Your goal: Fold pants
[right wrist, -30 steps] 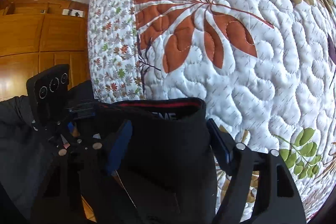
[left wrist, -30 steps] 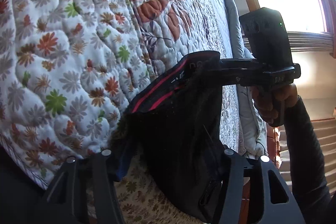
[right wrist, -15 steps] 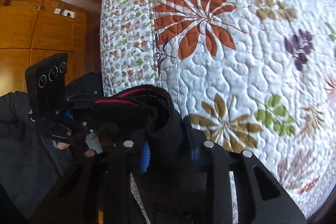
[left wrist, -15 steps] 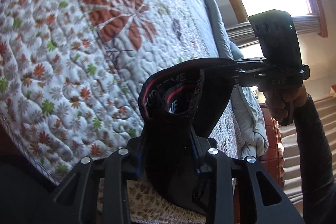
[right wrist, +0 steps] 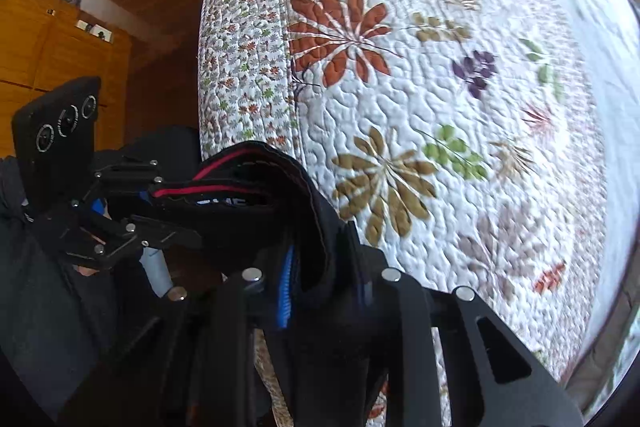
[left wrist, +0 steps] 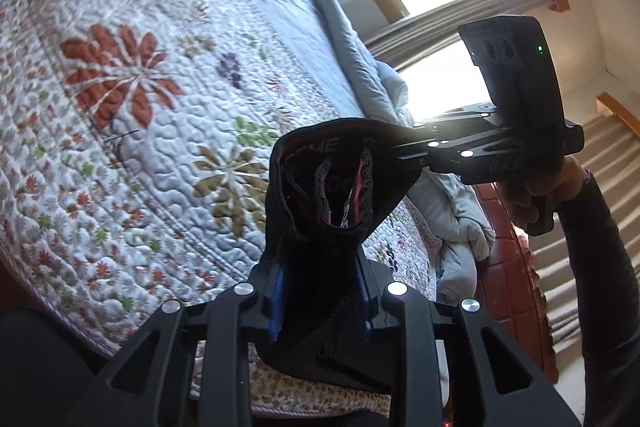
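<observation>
Black pants [left wrist: 320, 227] (waistband bunched) clamped by both tools.

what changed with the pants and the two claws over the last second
The two claws came together: the waistband of the black pants, stretched flat between them a second ago, is now bunched into a narrow loop. Both lifted away from the quilt, which shows more of its pattern. The left claw and the right claw stayed clamped on the waistband throughout; nothing was released.
</observation>
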Demonstrator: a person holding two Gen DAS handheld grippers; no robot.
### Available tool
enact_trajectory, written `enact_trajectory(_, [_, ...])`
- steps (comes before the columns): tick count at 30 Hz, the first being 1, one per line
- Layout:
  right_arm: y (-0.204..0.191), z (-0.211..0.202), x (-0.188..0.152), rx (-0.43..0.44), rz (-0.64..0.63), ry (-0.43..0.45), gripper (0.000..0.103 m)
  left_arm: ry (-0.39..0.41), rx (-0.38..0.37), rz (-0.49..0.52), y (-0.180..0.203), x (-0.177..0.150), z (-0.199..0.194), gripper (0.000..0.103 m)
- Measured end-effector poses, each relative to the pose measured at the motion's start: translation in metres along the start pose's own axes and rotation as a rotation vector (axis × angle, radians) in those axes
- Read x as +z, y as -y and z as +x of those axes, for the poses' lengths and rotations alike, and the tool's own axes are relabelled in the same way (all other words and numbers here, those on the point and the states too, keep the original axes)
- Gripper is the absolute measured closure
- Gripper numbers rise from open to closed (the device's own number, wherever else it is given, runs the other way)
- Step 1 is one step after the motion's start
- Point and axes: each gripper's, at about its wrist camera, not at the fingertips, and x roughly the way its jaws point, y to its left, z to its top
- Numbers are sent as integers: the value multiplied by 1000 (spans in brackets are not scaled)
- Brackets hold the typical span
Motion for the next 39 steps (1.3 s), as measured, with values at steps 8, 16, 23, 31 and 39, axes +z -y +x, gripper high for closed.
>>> enact_trajectory(8, [-15,-33,-44,-86,31,42,85,-6,-31,97,48,-11,2,77])
enact_trajectory(16, [-18,-54,-83,-120,61,79,87,-23,-28,191,92,-28,5,78])
enact_trajectory(23, [-18,-63,-113,-136,91,95,88,-41,-35,228,112,-39,12,78])
enact_trajectory(31, [-18,-71,-139,-159,108,102,90,-56,-31,290,136,-48,18,78])
enact_trajectory(39, [-13,-78,-163,-175,139,107,92,-77,-40,349,159,-59,25,78])
